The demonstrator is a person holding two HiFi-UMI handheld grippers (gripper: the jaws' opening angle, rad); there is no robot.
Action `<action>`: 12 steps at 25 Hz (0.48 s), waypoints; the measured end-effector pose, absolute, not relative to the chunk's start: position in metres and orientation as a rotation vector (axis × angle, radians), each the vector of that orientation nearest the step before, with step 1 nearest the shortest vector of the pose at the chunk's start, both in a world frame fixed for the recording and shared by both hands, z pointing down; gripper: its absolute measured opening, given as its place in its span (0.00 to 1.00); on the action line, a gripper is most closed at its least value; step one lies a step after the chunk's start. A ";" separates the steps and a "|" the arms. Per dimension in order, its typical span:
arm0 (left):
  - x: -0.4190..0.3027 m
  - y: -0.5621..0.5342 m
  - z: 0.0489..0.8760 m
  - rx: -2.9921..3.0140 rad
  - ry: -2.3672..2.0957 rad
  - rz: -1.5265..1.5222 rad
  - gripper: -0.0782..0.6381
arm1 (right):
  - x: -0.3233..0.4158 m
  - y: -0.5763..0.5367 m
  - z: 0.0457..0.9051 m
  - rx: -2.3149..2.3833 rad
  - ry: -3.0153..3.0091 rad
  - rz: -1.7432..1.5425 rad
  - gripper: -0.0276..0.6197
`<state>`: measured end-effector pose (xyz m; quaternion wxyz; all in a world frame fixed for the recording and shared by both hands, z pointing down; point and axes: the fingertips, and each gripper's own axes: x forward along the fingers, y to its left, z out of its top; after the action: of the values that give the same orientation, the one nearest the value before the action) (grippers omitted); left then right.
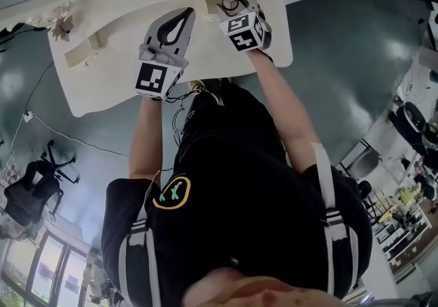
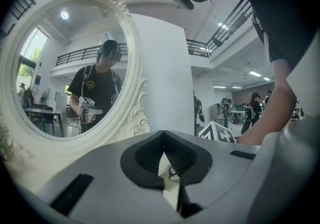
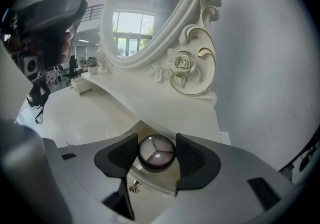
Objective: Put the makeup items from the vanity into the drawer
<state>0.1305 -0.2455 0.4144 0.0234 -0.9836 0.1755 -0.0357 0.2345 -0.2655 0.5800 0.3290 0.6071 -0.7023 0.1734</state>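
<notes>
Both jaws of the left hand-held gripper (image 1: 183, 20) are together, with nothing between them, just left of the drawer (image 1: 212, 2). The right hand-held gripper (image 3: 156, 155) is clamped on the round compact (image 3: 156, 151), directly above this open drawer, so it is nearer. The compact has no long axis. The drawer's inside is mostly hidden.

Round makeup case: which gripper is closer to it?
Right. The right gripper clamps the round makeup case between its jaws. The left gripper is off to one side, shut and empty, not touching the case.
</notes>
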 end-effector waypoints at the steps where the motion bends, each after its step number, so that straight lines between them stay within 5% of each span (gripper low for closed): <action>1: 0.132 -0.246 0.414 -3.049 0.546 -0.112 0.13 | 0.235 -0.266 0.581 1.589 -1.834 0.456 0.44; 12: 0.139 -0.247 0.409 -3.055 0.543 -0.120 0.13 | 0.240 -0.265 0.580 1.613 -1.830 0.470 0.44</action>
<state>0.1389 -0.2469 0.4094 0.0180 -0.9837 0.1749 -0.0385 0.2398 -0.2646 0.5798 0.3229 0.6144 -0.6972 0.1793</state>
